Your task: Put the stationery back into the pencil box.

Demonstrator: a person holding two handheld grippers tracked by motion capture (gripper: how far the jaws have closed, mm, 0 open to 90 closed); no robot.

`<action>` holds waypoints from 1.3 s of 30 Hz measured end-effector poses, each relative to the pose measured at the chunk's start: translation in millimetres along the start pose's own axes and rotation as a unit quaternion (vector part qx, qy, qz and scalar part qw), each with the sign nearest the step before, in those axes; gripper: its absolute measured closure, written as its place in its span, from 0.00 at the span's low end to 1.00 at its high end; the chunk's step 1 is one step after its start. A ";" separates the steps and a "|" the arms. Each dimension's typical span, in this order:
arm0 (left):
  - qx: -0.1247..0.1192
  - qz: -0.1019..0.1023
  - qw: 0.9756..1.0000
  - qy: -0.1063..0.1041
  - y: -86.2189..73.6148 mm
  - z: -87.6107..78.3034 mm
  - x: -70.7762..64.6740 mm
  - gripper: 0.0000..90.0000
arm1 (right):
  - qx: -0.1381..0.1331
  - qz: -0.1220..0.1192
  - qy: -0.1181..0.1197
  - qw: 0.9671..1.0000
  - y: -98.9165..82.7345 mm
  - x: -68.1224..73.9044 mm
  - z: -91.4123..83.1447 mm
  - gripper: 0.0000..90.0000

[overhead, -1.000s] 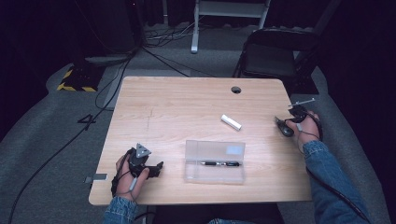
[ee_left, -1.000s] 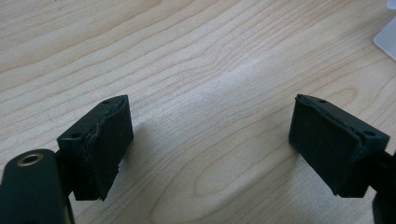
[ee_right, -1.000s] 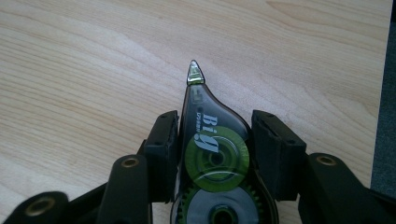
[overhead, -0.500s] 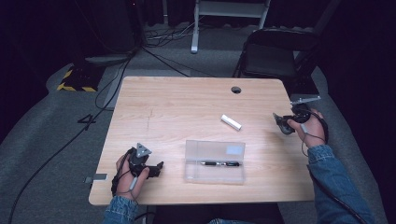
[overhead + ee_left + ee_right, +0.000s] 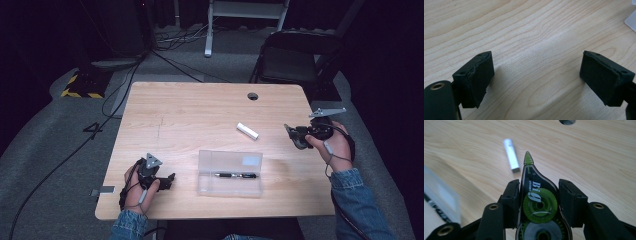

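Note:
My right gripper (image 5: 539,192) is shut on a dark correction tape dispenser (image 5: 537,202) with green reels, its green tip pointing at a white stick-shaped eraser (image 5: 511,157). From above, the right gripper (image 5: 296,136) hovers over the table's right side, right of the white eraser (image 5: 247,131). A clear plastic case (image 5: 230,173) with a black pen (image 5: 235,175) inside lies at the front middle. My left gripper (image 5: 167,180) rests on the table at the front left, jaws wide open over bare wood (image 5: 536,72).
The wooden table (image 5: 200,110) has a round cable hole (image 5: 253,96) at the back right. A black folding chair (image 5: 295,60) stands behind the table. Cables run over the grey floor at the left.
My right gripper has moved left, in over the table toward the white eraser, still holding the tape dispenser. The left gripper has not moved.

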State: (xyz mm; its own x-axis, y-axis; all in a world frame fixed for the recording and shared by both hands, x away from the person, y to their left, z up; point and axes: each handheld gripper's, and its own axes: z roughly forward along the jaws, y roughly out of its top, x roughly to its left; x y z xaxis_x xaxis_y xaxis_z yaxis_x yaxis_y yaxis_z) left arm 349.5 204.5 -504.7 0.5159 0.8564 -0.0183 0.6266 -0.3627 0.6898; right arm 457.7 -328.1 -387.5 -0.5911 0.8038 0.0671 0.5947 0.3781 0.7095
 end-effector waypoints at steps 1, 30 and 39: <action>0.000 0.000 1.000 0.000 0.0 0.0 0.0 0.14 | -0.001 -0.003 0.003 1.000 0.5 4.6 -1.9 0.59; 0.000 0.000 1.000 0.000 0.0 0.0 0.0 0.14 | -0.009 -0.122 0.105 0.987 7.1 98.2 -12.8 0.59; 0.000 0.000 1.000 0.000 0.0 0.0 0.0 0.14 | 0.004 -0.156 0.134 0.979 6.1 116.8 -0.7 0.59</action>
State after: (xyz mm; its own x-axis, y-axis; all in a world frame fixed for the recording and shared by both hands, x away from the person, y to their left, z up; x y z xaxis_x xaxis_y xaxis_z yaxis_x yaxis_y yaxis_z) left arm 349.5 204.5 -504.7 0.5160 0.8564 -0.0184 0.6266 -0.3628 0.6897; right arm 391.9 -232.2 -374.9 -0.8652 0.5004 0.0305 0.3668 0.5904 0.7190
